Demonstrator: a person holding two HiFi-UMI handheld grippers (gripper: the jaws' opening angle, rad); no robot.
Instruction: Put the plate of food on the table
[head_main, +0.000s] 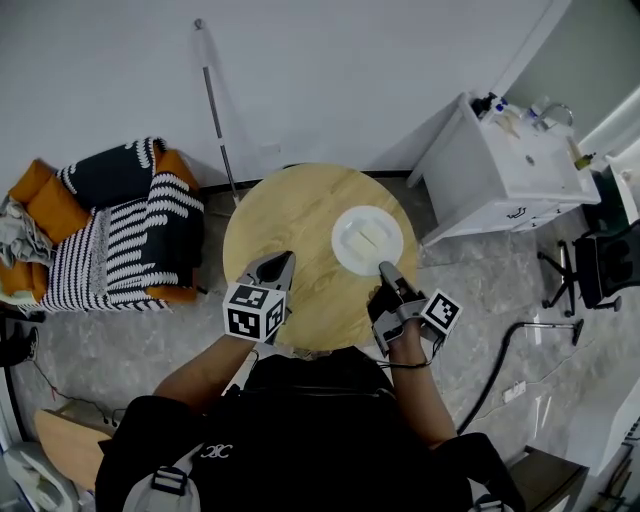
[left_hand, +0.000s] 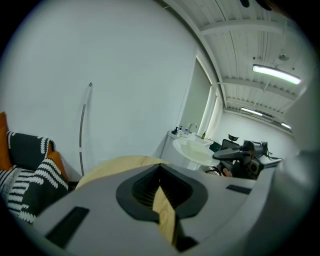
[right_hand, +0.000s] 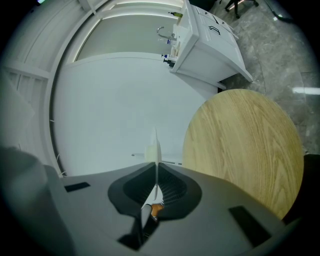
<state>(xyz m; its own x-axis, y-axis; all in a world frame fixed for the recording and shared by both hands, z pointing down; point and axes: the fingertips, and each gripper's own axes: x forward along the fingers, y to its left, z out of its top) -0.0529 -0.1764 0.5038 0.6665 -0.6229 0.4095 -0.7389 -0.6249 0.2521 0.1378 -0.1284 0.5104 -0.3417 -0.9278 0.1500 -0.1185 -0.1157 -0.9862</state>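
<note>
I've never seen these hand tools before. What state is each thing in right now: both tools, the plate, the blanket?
Left tool: jaws slightly apart, holding nothing.
Right tool: shut on the plate's rim.
Plate: level over the table, food on it; can't tell if it's resting there.
Blanket: draped over the sofa.

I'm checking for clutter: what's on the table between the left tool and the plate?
Nothing: in the head view, only bare wooden table lies between the left tool and the plate.

Round wood tbl (head_main: 285, 225) stands on grey floor (head_main: 470, 300).
</note>
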